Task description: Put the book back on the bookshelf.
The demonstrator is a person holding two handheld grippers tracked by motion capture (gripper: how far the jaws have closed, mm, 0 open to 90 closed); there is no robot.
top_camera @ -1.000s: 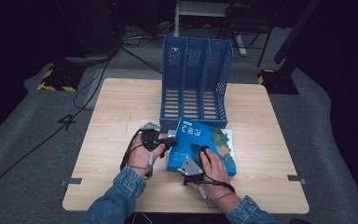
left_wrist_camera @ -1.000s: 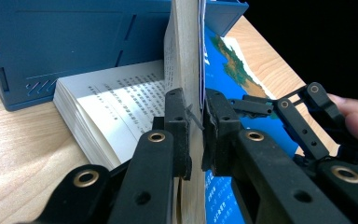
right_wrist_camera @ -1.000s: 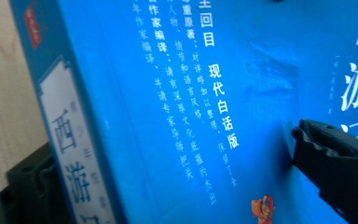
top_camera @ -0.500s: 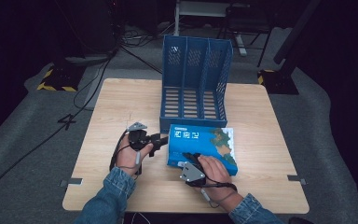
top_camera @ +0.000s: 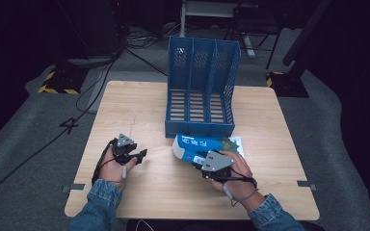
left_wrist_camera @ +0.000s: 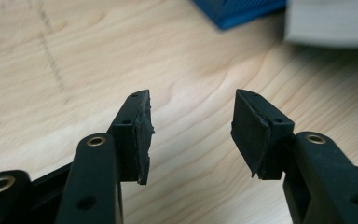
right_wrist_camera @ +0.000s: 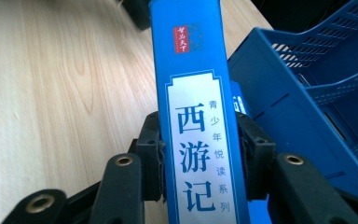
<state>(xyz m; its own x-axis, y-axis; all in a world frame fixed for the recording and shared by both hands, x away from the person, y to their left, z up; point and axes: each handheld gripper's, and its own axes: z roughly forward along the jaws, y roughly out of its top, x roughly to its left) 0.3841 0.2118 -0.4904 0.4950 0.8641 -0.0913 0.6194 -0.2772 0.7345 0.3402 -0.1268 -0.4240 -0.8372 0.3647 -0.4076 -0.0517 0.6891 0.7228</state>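
I have the right gripper (top_camera: 211, 166) clamped across the spine of the blue book (top_camera: 197, 146), its 2 pads pressed against the 2 covers, as the right gripper view shows with the spine (right_wrist_camera: 198, 116) rising between the jaws. The book sits on the wooden table (top_camera: 139, 108) just in front of the blue file rack (top_camera: 201, 86), its spine edge tipped up off the surface while the page side seems to rest on the wood. My left gripper (top_camera: 134, 156) is released, jaws spread over bare table, well apart from the book and holding nothing. I judge the step in hand to be the lift: the grasp is made, the carry not yet begun. Next I would need to raise the book fully upright, spine toward me, line it up with 1 of the rack's 3 slots and slide it in past the low front lip, keeping the grip firm so the covers don't splay.
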